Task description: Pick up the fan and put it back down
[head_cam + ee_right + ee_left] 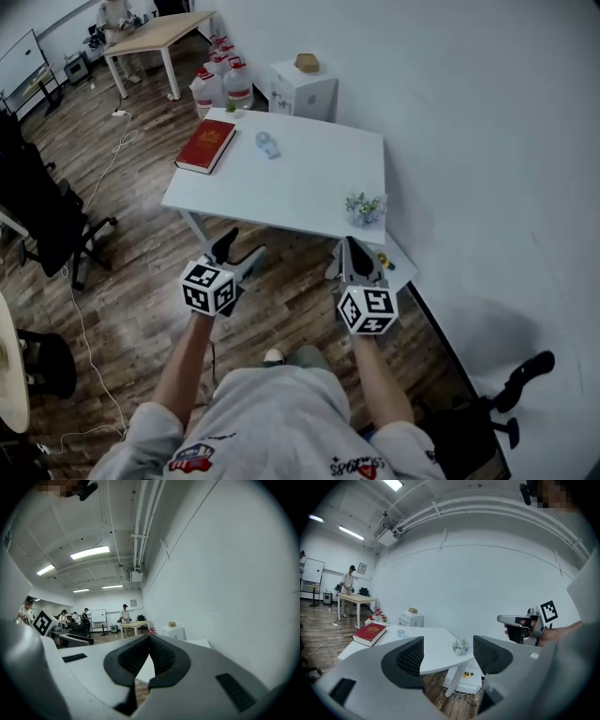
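A small pale bluish object [267,144], which may be the fan, lies on the white table [300,187] towards its far side; in the left gripper view the same object [401,633] is small and unclear. Both grippers hang in the air short of the table's near edge, touching nothing. My left gripper [240,251] [447,654] is open with an empty gap between its jaws. My right gripper [350,249] [150,641] has its jaws closed together with nothing between them. It also shows from the side in the left gripper view [520,620].
A red book [206,144] lies at the table's far left and a small flower pot [365,208] at its near right corner. Behind stand a white cabinet [305,89], water jugs [220,80] and a wooden table [155,37]. Black chairs [47,225] and cables are on the left, a wall on the right.
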A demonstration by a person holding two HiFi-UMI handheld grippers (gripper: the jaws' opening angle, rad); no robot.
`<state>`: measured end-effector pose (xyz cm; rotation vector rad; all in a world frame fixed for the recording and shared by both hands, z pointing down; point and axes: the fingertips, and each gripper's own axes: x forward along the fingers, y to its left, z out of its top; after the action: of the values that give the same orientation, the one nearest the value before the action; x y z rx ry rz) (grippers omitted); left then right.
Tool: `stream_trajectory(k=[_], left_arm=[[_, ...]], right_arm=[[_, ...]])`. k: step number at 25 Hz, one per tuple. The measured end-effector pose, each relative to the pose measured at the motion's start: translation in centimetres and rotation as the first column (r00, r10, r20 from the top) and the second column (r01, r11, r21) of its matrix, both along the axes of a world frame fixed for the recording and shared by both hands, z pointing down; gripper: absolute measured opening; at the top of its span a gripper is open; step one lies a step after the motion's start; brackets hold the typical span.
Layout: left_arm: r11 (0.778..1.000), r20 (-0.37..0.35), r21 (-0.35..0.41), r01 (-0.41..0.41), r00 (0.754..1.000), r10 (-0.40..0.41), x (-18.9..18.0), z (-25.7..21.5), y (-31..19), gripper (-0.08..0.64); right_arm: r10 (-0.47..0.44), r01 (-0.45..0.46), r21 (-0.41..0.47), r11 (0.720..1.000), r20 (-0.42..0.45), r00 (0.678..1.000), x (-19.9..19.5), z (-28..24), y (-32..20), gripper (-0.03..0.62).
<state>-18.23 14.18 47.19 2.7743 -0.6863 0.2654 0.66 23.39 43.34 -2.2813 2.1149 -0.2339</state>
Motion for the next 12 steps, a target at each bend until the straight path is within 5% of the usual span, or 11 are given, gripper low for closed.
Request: stream_trajectory(k=[12], left_arm=[[0.998, 0.032, -0.030, 0.055, 0.998, -0.055, 9.2, 4.0, -14.9, 0.325]], right_arm=[[-0.061, 0.062, 0.015, 0.998, -0.018, 0.998, 8.9, 2.2, -16.8, -0.009]])
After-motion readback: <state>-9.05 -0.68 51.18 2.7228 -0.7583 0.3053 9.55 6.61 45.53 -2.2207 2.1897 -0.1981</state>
